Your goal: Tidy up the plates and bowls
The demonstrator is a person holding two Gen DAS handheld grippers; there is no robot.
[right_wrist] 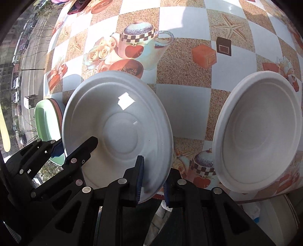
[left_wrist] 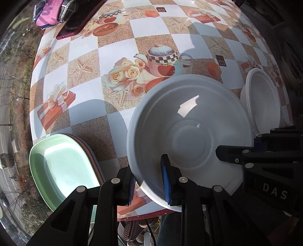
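Note:
A white paper bowl (left_wrist: 189,123) (right_wrist: 117,121) hangs over the table's near edge, held by both grippers. My left gripper (left_wrist: 149,179) is shut on its near-left rim, one blue pad inside and one outside. In the right wrist view my right gripper (right_wrist: 152,181) is shut on the near rim of the same bowl, and the left gripper (right_wrist: 56,146) shows at the bowl's left side. A second white bowl (left_wrist: 263,102) (right_wrist: 259,136) stands on the table to the right. A green plate (left_wrist: 62,166) (right_wrist: 47,121) tops a small stack at the left.
The table (left_wrist: 117,47) has a checkered cloth printed with teapots and roses. A phone in a maroon case (left_wrist: 75,24) and a pink item (left_wrist: 49,15) lie at the far left. Shoes (left_wrist: 132,230) show below the near edge. A window with a street lies to the left.

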